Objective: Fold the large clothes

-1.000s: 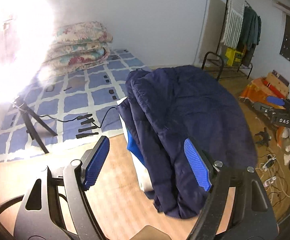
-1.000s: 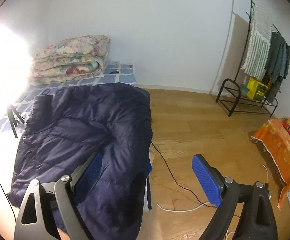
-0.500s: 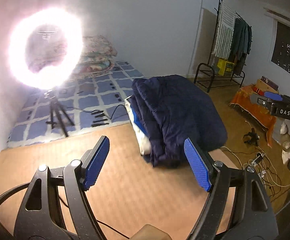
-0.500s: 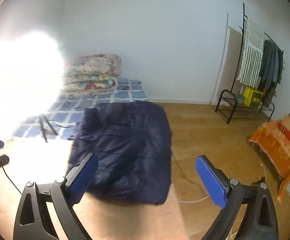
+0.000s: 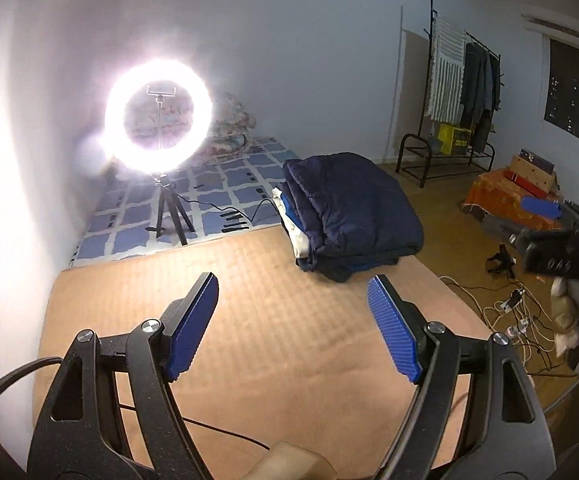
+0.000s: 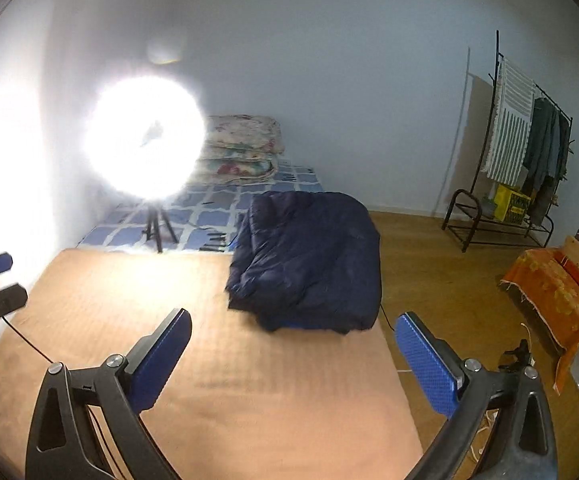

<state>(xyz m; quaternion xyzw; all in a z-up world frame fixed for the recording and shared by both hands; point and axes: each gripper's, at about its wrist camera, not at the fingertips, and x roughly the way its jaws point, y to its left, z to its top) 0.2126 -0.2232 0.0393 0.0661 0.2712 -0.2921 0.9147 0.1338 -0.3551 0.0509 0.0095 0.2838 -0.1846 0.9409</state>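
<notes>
Navy jacket [image 5: 353, 216], puffy and folded into a thick bundle, lies on the far right corner of a tan mat [image 5: 273, 344]. It sits on top of a small stack of other folded clothes [image 5: 289, 216], whose white and blue edges show at its left side. In the right wrist view the jacket [image 6: 309, 260] covers the stack almost fully, with only a sliver of blue under its near edge.

Left gripper [image 5: 293, 324] hangs over the near part of the mat, well apart from the jacket. Its jaws are spread and hold nothing; only bare mat shows between the blue pads. Right gripper [image 6: 293, 360] also hangs over the mat, short of the jacket. Its jaws have just been opening and now stand wide, with nothing between them.

Beyond the mat lies a blue and white patterned mattress [image 5: 225, 188]. A lit ring light [image 5: 158, 115] on a tripod [image 5: 169, 216] stands on it, glaring brightly, and a black cable runs from it toward the clothes. Folded floral quilts [image 6: 245, 148] are piled at the far end against the wall.

On the wooden floor to the right stands a black clothes rack [image 6: 525, 152] with hanging garments and a yellow crate. Nearer, an orange cloth [image 6: 557, 296] covers something low. White cables [image 5: 509, 312] trail across the floor.
</notes>
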